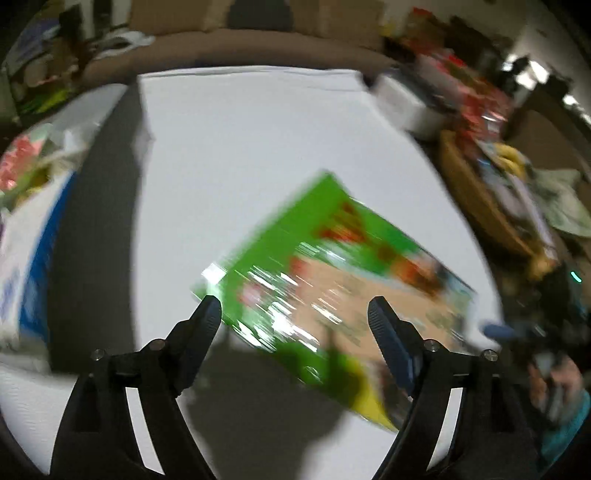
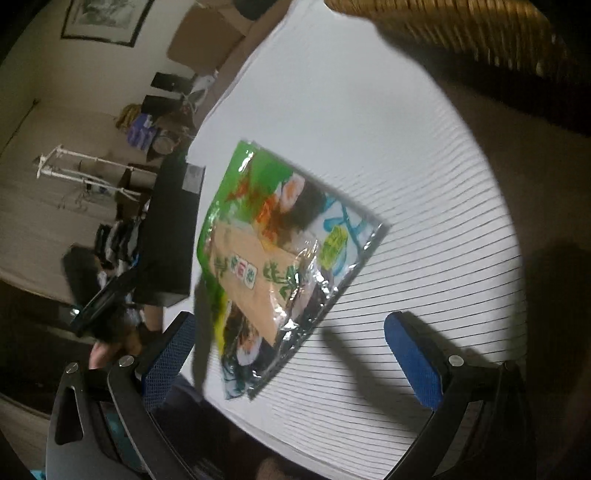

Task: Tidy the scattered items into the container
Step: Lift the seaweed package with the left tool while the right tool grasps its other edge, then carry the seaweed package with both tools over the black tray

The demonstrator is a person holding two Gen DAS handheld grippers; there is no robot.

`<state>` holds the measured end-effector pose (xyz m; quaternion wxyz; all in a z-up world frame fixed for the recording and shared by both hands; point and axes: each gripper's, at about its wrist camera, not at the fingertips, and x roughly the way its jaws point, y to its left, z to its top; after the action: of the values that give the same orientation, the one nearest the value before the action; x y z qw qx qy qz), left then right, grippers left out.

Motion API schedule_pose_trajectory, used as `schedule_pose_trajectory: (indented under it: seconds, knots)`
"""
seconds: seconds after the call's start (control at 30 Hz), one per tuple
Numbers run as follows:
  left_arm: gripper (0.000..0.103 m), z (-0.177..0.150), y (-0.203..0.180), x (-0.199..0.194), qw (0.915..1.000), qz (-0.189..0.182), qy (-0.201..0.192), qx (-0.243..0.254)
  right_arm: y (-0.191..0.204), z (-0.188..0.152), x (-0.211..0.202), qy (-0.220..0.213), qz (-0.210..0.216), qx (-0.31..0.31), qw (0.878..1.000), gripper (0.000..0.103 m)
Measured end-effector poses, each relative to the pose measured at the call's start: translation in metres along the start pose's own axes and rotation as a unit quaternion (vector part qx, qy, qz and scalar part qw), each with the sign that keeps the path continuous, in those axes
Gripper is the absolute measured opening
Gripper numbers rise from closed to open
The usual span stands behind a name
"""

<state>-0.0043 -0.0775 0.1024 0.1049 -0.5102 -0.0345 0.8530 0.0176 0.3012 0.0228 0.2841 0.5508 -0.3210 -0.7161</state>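
A green snack packet [image 1: 317, 280] with shiny foil edges lies on the white table [image 1: 240, 147], blurred in the left wrist view. My left gripper [image 1: 293, 308] hangs over its near end, open, with the black fingers wide apart and touching nothing. In the right wrist view the same packet [image 2: 277, 258] lies slantwise on the striped white table top [image 2: 424, 221]. My right gripper [image 2: 290, 323] is open just short of the packet's near corner, and its blue pads [image 2: 413, 354] hold nothing. A wicker basket [image 1: 461, 181] with several items stands at the table's right edge, and its woven wall [image 2: 443, 26] shows at the top right.
A white box [image 1: 402, 103] sits at the far right corner of the table. A blue and white box [image 1: 33, 258] with packets on it stands to the left, across a dark gap. A black block [image 2: 170, 229] and a person's hand [image 2: 101, 354] lie beyond the table's left edge.
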Motion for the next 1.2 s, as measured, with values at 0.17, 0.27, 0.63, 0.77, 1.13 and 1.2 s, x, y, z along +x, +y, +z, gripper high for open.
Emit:
schedule_pose_trajectory:
  seconds: [0.17,0.27,0.63,0.77,1.13,1.2]
  knots:
    - [0.080,0.015,0.010,0.056,0.9949,0.091,0.039,0.019,-0.002,0.009,0.008,-0.003,0.014,0.026,1.000,0.103]
    - [0.080,0.009,0.009,0.083,0.9926,0.094,0.069,0.032,-0.002,0.015,0.010,-0.004,0.016,0.035,0.999,0.103]
    - [0.086,-0.082,-0.009,0.049,0.9921,-0.082,0.094,-0.016,0.004,0.041,0.024,-0.015,-0.005,0.046,0.999,0.103]
    - [0.086,-0.126,-0.021,0.019,0.9890,-0.080,0.121,0.028,0.000,0.041,0.023,-0.021,0.005,0.052,0.998,0.103]
    - [0.087,-0.030,0.024,0.035,0.9919,-0.105,0.055,-0.046,-0.004,0.042,0.021,-0.012,0.030,0.045,0.998,0.093]
    - [0.087,-0.017,0.021,0.055,0.9892,-0.116,0.075,-0.049,-0.005,0.041,0.020,-0.009,0.031,0.045,0.998,0.091]
